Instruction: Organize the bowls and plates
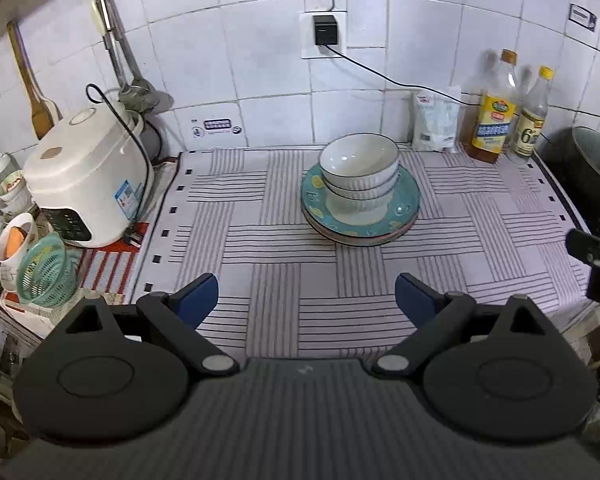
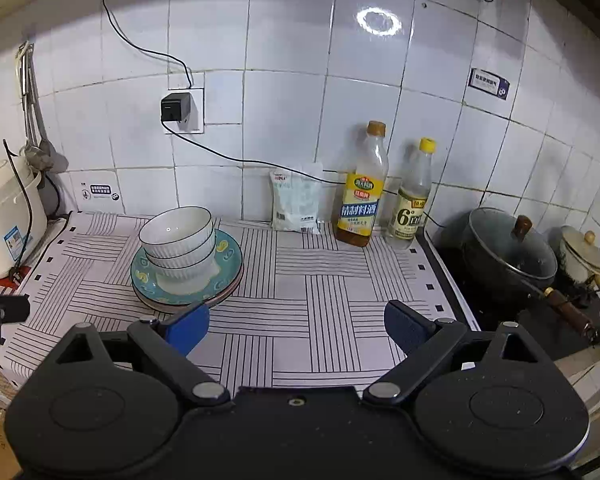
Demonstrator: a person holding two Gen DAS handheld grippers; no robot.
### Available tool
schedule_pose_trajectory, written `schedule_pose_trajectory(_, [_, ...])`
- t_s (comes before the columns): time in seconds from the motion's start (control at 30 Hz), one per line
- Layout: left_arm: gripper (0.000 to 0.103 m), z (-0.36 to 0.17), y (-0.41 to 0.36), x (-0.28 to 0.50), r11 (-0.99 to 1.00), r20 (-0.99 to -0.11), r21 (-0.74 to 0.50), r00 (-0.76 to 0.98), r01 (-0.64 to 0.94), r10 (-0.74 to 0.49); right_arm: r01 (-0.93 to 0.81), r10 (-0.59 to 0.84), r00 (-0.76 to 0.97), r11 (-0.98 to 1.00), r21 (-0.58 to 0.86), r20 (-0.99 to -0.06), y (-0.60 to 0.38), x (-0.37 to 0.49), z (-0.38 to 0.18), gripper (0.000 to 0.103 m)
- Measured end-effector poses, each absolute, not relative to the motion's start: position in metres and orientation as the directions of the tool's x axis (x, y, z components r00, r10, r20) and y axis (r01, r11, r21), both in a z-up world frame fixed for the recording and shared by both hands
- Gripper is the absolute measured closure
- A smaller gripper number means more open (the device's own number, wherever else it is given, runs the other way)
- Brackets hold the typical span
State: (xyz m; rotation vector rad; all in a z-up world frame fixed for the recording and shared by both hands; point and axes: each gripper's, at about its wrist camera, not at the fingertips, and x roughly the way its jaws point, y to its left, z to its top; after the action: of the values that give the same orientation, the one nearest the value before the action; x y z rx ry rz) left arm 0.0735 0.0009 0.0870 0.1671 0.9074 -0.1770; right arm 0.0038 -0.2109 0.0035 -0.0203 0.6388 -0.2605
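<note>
Bowls: three white ribbed bowls [image 1: 359, 168] nested one inside another, the top one empty
Plates: the bowl stack sits on a teal patterned plate [image 1: 405, 204], which lies on at least one pinkish plate [image 1: 364, 239]; whether there are more I cannot tell
Place: the pile rests on the striped mat [image 1: 284, 248], towards the tiled wall
Bottles: two, a yellow-labelled bottle [image 2: 362, 196] partly filled with brown liquid and a clear bottle [image 2: 413, 200], side by side at the wall
Pot: one dark lidded pot [image 2: 508, 256], contents hidden
Left gripper [image 1: 307, 300]: jaws spread wide, nothing between them
Right gripper [image 2: 296, 326]: jaws wide apart, empty, its left finger just before the plates
</note>
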Motion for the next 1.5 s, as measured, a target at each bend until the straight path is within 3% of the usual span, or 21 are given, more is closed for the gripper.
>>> schedule_pose_trajectory(0.33, [0.007,0.08,0.0,0.068,0.974,-0.773,0.042,0.625,0.223,-0.109,0.233,-0.229,0.777,0.97,-0.07,-0.586,-0.216,0.0,-0.003,0.007])
schedule_pose_trajectory(0.77, [0.007,0.076,0.002,0.063,0.971,-0.759,0.049,0.641,0.233,-0.115,0.236,-0.254,0.816,0.966,-0.101,-0.52,-0.207,-0.012,-0.007,0.007])
schedule_pose_trajectory(1.5, [0.007,0.077,0.008,0.062,0.976,-0.739,0.036,0.663,0.215,-0.119,0.236,-0.247,0.793,0.967,-0.092,-0.557,-0.206,-0.005,-0.012,0.007])
